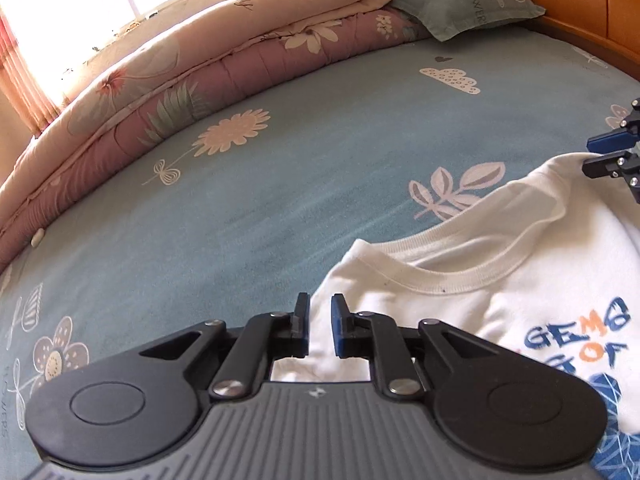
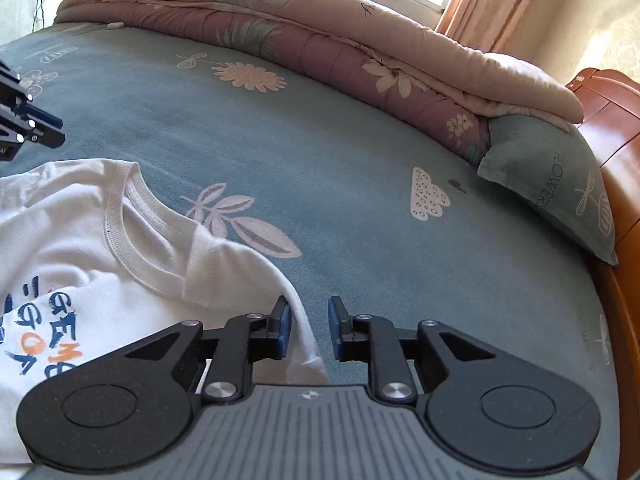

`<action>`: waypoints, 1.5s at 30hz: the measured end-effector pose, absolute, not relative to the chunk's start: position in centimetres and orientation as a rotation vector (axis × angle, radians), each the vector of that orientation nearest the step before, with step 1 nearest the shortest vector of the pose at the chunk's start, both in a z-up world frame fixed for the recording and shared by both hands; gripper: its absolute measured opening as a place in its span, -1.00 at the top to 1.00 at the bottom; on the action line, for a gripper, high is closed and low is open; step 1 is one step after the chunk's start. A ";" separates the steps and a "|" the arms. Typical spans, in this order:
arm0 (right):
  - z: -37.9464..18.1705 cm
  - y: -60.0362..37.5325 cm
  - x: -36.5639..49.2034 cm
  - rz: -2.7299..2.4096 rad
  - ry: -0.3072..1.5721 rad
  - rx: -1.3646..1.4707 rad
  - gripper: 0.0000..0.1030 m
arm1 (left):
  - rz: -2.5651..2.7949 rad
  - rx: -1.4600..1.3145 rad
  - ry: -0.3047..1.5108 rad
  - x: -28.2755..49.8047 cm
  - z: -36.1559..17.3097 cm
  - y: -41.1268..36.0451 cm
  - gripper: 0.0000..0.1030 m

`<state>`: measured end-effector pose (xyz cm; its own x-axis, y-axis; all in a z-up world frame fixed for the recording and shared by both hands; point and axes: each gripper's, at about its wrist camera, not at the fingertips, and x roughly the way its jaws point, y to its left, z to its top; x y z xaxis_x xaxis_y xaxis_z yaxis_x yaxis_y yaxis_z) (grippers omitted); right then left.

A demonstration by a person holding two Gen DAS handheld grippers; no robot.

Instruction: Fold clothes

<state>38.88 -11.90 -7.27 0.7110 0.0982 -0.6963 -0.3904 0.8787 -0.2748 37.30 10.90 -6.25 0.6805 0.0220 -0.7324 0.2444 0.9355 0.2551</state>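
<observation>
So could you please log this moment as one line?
left gripper: open | right gripper: open | white T-shirt: flat on bed sheet, unheld

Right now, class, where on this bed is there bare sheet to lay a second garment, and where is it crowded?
Free: the blue sheet between the white T-shirt and the rolled quilt; also between the T-shirt and the green pillow. Crowded: the near edge, where the T-shirt lies.

The T-shirt (image 1: pixel 500 304) was soft white cloth with a ribbed collar and matt print. The bedsheet (image 1: pixel 280 208) looked matt and faintly brushed. The quilt (image 2: pixel 320 44) was padded, stitched cloth. The headboard (image 2: pixel 612 120) was glossy wood. The left gripper (image 1: pixel 320 328) was matt black plastic with shiny metal rivets.
</observation>
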 end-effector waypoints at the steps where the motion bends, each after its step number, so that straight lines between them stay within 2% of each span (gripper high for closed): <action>1: -7.0 -12.0 38.2 0.288 0.731 -0.417 0.39 | -0.136 0.324 0.822 36.4 -6.0 11.1 0.72; 3: -6.2 -12.4 36.4 0.314 0.728 -0.390 0.27 | -0.158 0.269 0.837 34.4 -5.3 11.5 0.73; 7: -4.4 -13.1 32.6 0.372 0.728 -0.328 0.17 | -0.214 0.160 0.862 30.0 -3.9 12.1 0.63; 15: -3.8 -15.2 22.1 0.459 0.781 -0.201 -0.03 | -0.279 0.019 0.908 21.1 -2.7 9.7 0.19; 20: -4.7 -16.9 16.2 0.490 0.797 -0.105 -0.14 | -0.240 -0.049 0.949 16.8 -2.9 7.7 0.10; 24: -5.6 -19.0 12.9 0.531 0.803 0.040 -0.24 | -0.210 -0.085 0.940 13.5 -3.7 6.0 -0.15; 27: -7.0 -19.7 11.2 0.563 0.820 0.120 -0.28 | -0.181 -0.095 0.921 11.1 -4.5 4.8 -0.25; 33: -9.9 -18.4 10.1 0.591 0.839 0.082 -0.27 | -0.138 -0.115 0.926 8.1 -6.0 3.4 -0.26; 35: -10.4 -17.8 10.3 0.593 0.833 0.068 -0.18 | -0.130 -0.110 0.918 7.4 -5.8 3.2 -0.26; 38: -10.7 -17.2 10.8 0.614 0.821 0.076 0.18 | -0.116 -0.097 0.902 6.7 -5.4 2.8 -0.31; 40: -10.7 -16.9 10.9 0.630 0.813 0.069 0.64 | -0.116 -0.089 0.896 6.5 -5.1 2.6 -0.33; 41: -10.6 -16.8 10.8 0.628 0.809 0.057 0.76 | -0.118 -0.090 0.893 6.4 -5.0 2.5 -0.33; 45: -9.8 -17.6 10.7 0.596 0.783 0.042 0.83 | -0.125 -0.087 0.891 6.3 -4.7 2.2 -0.34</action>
